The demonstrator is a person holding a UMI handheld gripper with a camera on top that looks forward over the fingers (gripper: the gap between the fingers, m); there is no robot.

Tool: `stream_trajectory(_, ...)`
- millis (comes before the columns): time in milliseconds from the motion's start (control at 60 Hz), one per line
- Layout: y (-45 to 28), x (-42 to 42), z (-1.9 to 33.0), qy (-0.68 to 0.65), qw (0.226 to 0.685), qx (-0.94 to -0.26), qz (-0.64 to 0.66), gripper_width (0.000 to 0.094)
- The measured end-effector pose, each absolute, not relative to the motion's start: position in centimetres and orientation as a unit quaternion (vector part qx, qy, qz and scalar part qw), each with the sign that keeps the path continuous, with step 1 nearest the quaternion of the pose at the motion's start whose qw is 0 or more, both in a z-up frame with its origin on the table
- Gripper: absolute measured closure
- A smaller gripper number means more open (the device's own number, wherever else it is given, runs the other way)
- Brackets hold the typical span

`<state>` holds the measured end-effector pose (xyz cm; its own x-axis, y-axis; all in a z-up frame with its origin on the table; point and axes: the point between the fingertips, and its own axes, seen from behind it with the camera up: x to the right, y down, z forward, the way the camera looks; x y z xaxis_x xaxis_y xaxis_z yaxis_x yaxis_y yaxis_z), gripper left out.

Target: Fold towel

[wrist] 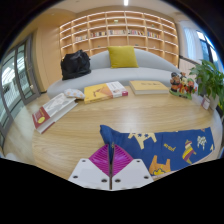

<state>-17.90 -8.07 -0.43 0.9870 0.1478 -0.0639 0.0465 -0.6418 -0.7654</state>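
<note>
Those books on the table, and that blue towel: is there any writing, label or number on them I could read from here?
None can be read.
Books on the table: the covers bear print, too small and blurred to read.
Blue towel: only yellow and white shapes, no letters.
Gripper: fingers closed on the towel's corner, no label showing.

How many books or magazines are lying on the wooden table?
4, as far as I can see: one open far left of the tongs, two at the far edge, one yellow further right. The towel may hide more.
</note>
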Motion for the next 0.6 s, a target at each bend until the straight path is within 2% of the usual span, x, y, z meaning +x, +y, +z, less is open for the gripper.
stream_trajectory(83, -9.3, -20.7, 3.4, -0.048, 0.435, -0.891, 0.12, 0.0925)
stream_trajectory(167, -10.4, -21.9, 9.6, -0.053, 0.46, -0.868, 0.178, 0.0925)
stream_trajectory(250, -10.5, -20.7, 15.1, -0.048, 0.487, -0.844, 0.222, 0.0925)
stream_trajectory(317, -9.8, -18.3, 17.5, -0.04, 0.5, -0.835, 0.227, 0.0922)
stream_trajectory(417, -8.3, -11.1, 16.4, -0.022, 0.506, -0.84, 0.193, 0.0914)
stream_trajectory(600, -6.9, 4.1, 6.9, 0.023, 0.454, -0.887, 0.078, 0.09)
